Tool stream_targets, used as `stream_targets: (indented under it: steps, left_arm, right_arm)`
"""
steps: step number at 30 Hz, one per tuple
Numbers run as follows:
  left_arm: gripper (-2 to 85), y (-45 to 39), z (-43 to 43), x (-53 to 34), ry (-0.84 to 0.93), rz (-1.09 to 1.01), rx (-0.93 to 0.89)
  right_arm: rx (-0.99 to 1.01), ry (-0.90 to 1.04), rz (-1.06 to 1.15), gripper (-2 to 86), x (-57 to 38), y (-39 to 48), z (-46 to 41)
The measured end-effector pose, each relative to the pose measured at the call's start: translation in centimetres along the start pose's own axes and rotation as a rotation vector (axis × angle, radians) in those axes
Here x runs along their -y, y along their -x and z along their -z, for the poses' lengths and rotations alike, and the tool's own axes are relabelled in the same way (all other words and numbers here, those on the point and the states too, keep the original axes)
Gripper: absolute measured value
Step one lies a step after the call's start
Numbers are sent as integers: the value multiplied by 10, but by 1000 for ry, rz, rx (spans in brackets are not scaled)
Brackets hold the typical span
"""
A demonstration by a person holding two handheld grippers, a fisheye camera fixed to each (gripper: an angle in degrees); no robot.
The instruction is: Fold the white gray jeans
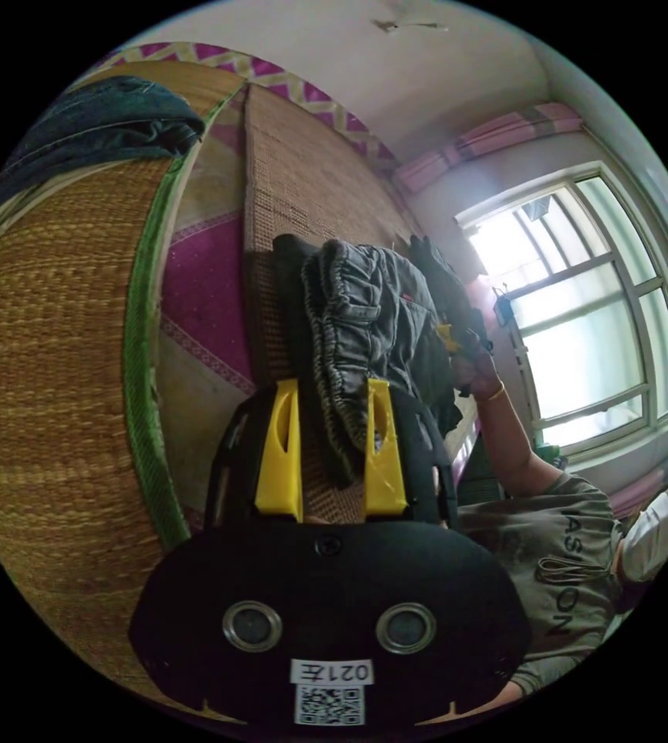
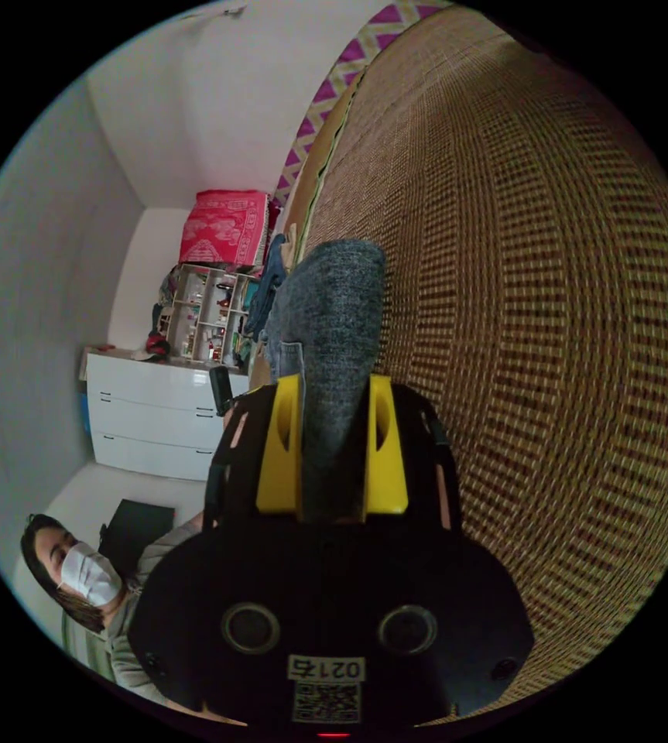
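Observation:
The white gray jeans [image 1: 372, 309] hang bunched above a woven straw mat [image 1: 47, 348]. Their elastic waistband runs down between the yellow jaws of my left gripper [image 1: 332, 395], which is shut on it. Further along the garment my right gripper [image 1: 457, 340] shows small, held by the person's hand. In the right gripper view, a folded gray part of the jeans [image 2: 334, 325] stands up between the jaws of my right gripper [image 2: 334, 387], which is shut on it, close over the mat [image 2: 542, 309].
Dark blue jeans [image 1: 101, 124] lie on the mat's far end, beside a purple patterned rug [image 1: 202, 286]. A bright window [image 1: 581, 302] is behind the person [image 1: 558, 549]. A white drawer chest [image 2: 155, 418] and cluttered shelf [image 2: 206, 317] stand by the wall.

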State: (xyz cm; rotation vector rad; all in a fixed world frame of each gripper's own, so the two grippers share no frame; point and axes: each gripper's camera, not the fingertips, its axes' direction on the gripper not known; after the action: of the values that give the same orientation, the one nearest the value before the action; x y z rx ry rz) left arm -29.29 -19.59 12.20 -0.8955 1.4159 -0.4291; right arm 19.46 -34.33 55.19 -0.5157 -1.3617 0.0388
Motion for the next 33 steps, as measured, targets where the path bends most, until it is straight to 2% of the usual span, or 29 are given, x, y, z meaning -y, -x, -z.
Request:
stream_targets:
  steps: [6, 12, 14, 18, 22, 26, 29, 33]
  left_arm:
    - [79, -4, -11, 1, 39, 7, -5]
    - [46, -28, 0, -27, -86, 2, -9]
    - [44, -64, 9, -33, -116, -66, 0]
    - [44, -137, 4, -12, -137, -194, 17]
    - [45, -220, -54, 65, -124, -313, -20]
    - [46, -287, -145, 160, -97, -331, -94]
    - [48, -329, -212, 215, -72, -362, -80]
    - [53, -334, -301, 248, -64, -327, -19]
  right_arm:
    - [-67, 17, 19, 110, 16, 10, 4]
    - [-64, 0, 84, 65, 19, 23, 11]
    - [2, -5, 142, 63, 15, 40, 28]
    - [13, -76, 218, 63, 8, 63, 86]
    - [-54, -227, 268, 63, 10, 74, 196]
    - [-187, -375, 224, 64, 28, 72, 308]
    - [-280, -447, 197, 68, 43, 63, 364]
    - [-397, -524, 77, 92, 61, 10, 384]
